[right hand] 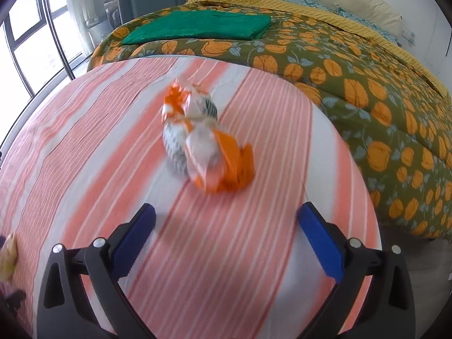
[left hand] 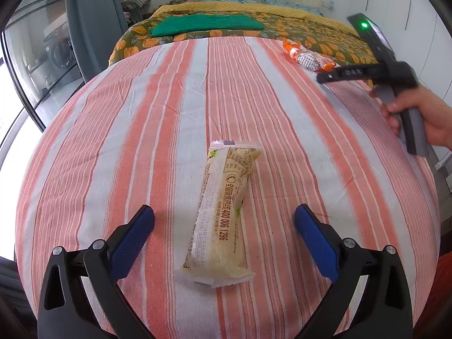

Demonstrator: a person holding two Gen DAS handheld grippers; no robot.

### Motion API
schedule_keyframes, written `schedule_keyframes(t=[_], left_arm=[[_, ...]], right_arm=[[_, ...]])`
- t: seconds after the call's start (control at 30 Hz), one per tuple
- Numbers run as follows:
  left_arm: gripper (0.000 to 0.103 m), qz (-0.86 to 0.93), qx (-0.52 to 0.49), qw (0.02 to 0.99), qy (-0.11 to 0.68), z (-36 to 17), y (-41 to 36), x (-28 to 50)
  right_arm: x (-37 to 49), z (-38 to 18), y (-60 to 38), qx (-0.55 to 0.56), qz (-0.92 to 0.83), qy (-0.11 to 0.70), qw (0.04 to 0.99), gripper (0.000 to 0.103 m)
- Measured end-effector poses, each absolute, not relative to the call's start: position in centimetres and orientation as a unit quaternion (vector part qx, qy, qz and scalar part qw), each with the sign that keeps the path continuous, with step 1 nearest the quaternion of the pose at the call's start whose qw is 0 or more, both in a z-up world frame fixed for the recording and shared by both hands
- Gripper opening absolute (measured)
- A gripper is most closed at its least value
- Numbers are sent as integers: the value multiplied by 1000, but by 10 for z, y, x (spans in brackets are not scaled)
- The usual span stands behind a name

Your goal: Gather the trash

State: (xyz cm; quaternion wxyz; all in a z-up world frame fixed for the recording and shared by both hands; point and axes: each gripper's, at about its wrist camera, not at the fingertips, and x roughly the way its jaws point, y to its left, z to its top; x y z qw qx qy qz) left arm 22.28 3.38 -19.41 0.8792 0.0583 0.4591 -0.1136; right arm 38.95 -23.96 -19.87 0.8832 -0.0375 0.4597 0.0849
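Two wrappers, two tongs.

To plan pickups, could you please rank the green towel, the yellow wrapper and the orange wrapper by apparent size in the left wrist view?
1. Yellow wrapper, though it lies nearest the camera.
2. Green towel, farther back, so probably bigger in reality.
3. Orange wrapper.

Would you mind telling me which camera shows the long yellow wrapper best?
The left wrist view: the yellow wrapper lies sharp and whole on the striped cloth, between the open left gripper's fingers. The right wrist view catches only a blurred yellow sliver at its left edge.
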Motion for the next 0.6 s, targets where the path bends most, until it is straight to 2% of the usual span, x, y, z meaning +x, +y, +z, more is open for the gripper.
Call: schedule_keyframes(t=[0.27, 0.3, 0.33, 0.37, 0.6], left_arm=[[97, -114, 57, 879, 459, -194, 33, 223], [97, -114, 57, 879, 459, -194, 34, 223], [97, -115, 57, 879, 459, -194, 33, 223], [97, -115, 57, 879, 459, -194, 33, 223], [98, -115, 57, 879, 459, -194, 33, 223]], right_arm=[[422, -195, -225, -55, 60, 451, 889, 96], [424, -196, -225, -47, 66, 456, 886, 85], [423, -195, -225, -35, 75, 457, 886, 67], [422, -193, -225, -24, 81, 454, 887, 61], [383, -185, -211, -22, 107, 456, 883, 60]])
